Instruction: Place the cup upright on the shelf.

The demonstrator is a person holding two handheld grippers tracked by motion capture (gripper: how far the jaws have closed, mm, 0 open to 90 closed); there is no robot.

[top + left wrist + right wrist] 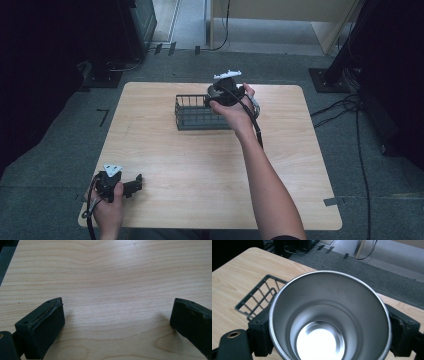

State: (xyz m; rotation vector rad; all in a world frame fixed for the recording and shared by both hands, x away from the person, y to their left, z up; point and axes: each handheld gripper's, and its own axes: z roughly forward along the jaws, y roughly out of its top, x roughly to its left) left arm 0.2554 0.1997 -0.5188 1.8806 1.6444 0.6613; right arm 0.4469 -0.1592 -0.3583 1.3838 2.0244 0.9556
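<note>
A shiny steel cup (pixel 352 305) sits between the jaws of my right gripper (pixel 329 325), its open mouth facing the camera and its inside empty. The jaws press on its two sides. In the high view my right gripper (pixel 227 95) is held at the right end of a dark wire basket (pixel 195 117) at the far middle of the table. The same basket (pixel 259 297) lies just left of and behind the cup. My left gripper (pixel 135 184) rests low at the near left corner, and its jaws (pixel 117 307) stand wide apart over bare wood.
The light wooden table (pixel 200 170) has rounded corners and grey carpet around it. Cables (pixel 350 107) run over the floor at the right, and dark equipment stands (pixel 115 50) are at the far left.
</note>
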